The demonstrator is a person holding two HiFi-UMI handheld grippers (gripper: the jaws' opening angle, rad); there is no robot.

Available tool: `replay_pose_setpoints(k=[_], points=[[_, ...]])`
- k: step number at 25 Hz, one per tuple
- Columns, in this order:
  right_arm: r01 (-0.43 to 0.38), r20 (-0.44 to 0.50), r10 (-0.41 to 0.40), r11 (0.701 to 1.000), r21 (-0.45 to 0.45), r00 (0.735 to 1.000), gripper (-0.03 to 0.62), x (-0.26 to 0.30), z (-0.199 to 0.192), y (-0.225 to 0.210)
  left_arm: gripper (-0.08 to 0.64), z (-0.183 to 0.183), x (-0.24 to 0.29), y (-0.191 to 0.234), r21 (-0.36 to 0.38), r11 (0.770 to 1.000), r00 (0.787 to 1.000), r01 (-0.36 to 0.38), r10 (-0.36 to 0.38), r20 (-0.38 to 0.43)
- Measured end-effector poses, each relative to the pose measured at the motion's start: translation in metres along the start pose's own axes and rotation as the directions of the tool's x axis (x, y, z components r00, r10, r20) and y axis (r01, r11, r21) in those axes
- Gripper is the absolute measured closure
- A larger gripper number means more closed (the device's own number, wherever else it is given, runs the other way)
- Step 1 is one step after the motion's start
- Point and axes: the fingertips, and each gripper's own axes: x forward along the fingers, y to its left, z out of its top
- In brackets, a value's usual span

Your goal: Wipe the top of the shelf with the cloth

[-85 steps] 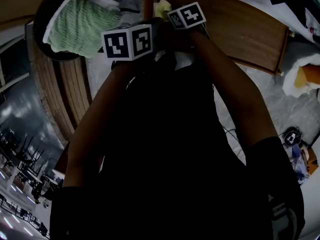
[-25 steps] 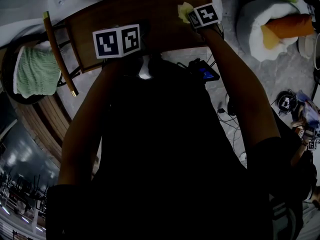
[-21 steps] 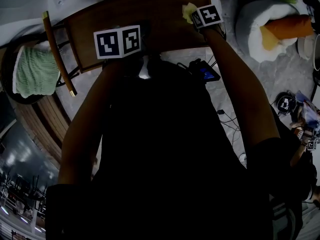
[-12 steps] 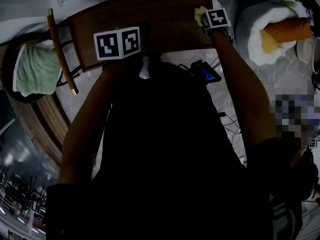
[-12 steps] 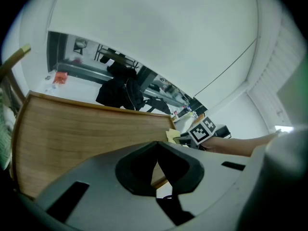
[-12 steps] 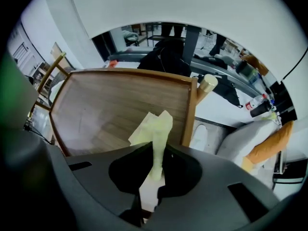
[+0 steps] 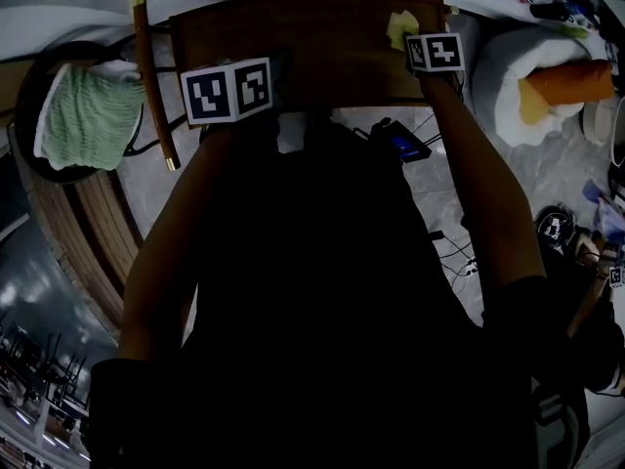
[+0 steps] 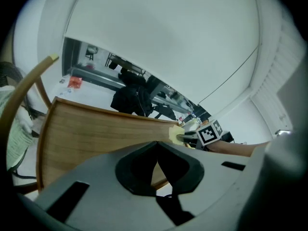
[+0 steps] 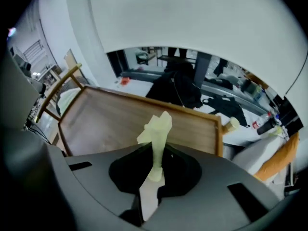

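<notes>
The pale yellow cloth (image 9: 155, 129) has slid across from the left end, and now it sits near the right end of the brown wooden shelf top (image 7: 322, 37). It is pinched tight in the right gripper (image 9: 154, 150), one crumpled end standing up past the jaws. The left gripper (image 8: 157, 144) hangs over the shelf's front edge, its jaws pressed together on nothing. Off left, a green knitted towel (image 7: 88, 115) lies in a dark round basket (image 7: 29, 159).
</notes>
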Motion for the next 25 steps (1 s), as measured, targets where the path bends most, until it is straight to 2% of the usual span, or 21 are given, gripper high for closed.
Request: replay_pose_setpoints(k=[3, 5, 8, 11, 16, 18, 25], points=[[-0.113, 0.091, 0.117, 0.992, -0.052, 0.989, 0.549, -0.005, 0.046, 0.057, 0.549, 0.012, -0.023, 0.012, -0.009, 1.0, 0.999, -0.025, 0.025, 0.042], [-0.179, 0.125, 0.188, 0.98, -0.084, 0.974, 0.55, 0.002, 0.084, 0.114, 0.549, 0.025, -0.047, 0.042, -0.021, 0.999, 0.997, -0.043, 0.044, 0.065], [-0.266, 0.148, 0.284, 0.955, -0.129, 0.947, 0.549, 0.016, 0.125, 0.194, 0.549, 0.039, -0.08, 0.083, -0.039, 0.997, 0.993, -0.071, 0.075, 0.094], [-0.337, 0.152, 0.362, 0.927, -0.165, 0.92, 0.55, 0.028, 0.15, 0.258, 0.549, 0.045, -0.107, 0.112, -0.053, 0.994, 0.988, -0.098, 0.104, 0.114], [-0.447, 0.083, 0.475, 0.865, -0.227, 0.876, 0.55, 0.059, 0.161, 0.357, 0.549, 0.044, -0.141, 0.155, -0.124, 0.987, 0.984, -0.107, 0.123, 0.132], [-0.473, 0.06, 0.499, 0.848, -0.24, 0.865, 0.549, 0.071, 0.164, 0.385, 0.549, 0.042, -0.147, 0.166, -0.125, 0.986, 0.983, -0.114, 0.13, 0.128], [-0.508, 0.02, 0.527, 0.828, -0.236, 0.85, 0.549, 0.116, 0.172, 0.431, 0.549, 0.023, -0.147, 0.19, -0.097, 0.988, 0.989, -0.123, 0.131, 0.076]])
